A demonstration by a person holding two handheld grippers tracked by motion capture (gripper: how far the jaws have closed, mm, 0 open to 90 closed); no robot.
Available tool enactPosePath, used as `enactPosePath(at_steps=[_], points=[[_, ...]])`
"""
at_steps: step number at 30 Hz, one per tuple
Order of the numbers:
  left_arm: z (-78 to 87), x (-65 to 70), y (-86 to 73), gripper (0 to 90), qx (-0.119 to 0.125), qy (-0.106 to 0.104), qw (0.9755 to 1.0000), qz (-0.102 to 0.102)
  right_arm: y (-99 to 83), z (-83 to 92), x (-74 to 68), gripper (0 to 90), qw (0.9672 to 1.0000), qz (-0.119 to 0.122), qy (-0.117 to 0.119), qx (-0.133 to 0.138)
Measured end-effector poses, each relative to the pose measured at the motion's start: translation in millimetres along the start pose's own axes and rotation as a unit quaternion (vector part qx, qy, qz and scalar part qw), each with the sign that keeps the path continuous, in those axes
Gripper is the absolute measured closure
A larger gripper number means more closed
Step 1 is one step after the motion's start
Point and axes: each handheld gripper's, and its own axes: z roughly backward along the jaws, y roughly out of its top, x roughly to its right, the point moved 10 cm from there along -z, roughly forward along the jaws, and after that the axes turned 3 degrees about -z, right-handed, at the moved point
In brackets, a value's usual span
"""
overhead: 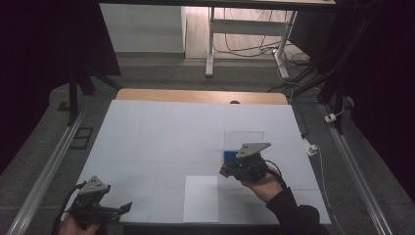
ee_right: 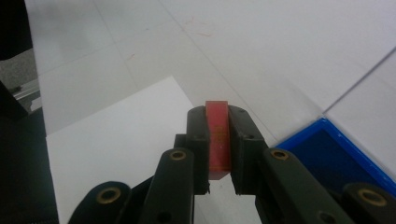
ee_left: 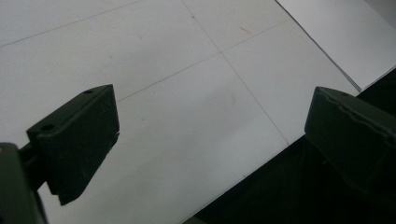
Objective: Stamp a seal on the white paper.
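One red block (ee_right: 218, 140), possibly a stamp, centre frame, pinched upright between right gripper (ee_right: 218, 144) jaws; left gripper (ee_left: 210, 135) spread, empty.

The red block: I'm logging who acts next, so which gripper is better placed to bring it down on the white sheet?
Right. The right gripper is shut on the red block just beside the white sheet. The left gripper is open and holds nothing, at the table's near-left corner.

Paper sheet (overhead: 201, 199) near edge; tray (overhead: 229, 156) behind, right.
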Motion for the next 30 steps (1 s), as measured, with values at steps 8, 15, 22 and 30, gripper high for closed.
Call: enactPosePath(at_steps=[8,15,22,30], points=[[0.0,-0.1,0.0,3.4,0.0,0.0,1.0,0.0,2.5,-10.2,-16.4,80.1,0.9997,0.013,0.017,-0.007],[-0.1,-0.1,0.0,3.5,0.0,0.0,1.0,0.0,2.4,-19.7,-28.9,80.1,0.9991,0.027,0.028,-0.015],[-0.1,-0.1,0.0,3.5,0.0,0.0,1.0,0.0,0.2,-29.8,-39.9,80.2,0.998,0.04,0.041,-0.027],[-0.1,-0.2,-0.1,3.5,-0.001,0.0,1.0,0.0,-2.0,-40.2,-52.9,80.2,0.9966,0.049,0.055,-0.038]])
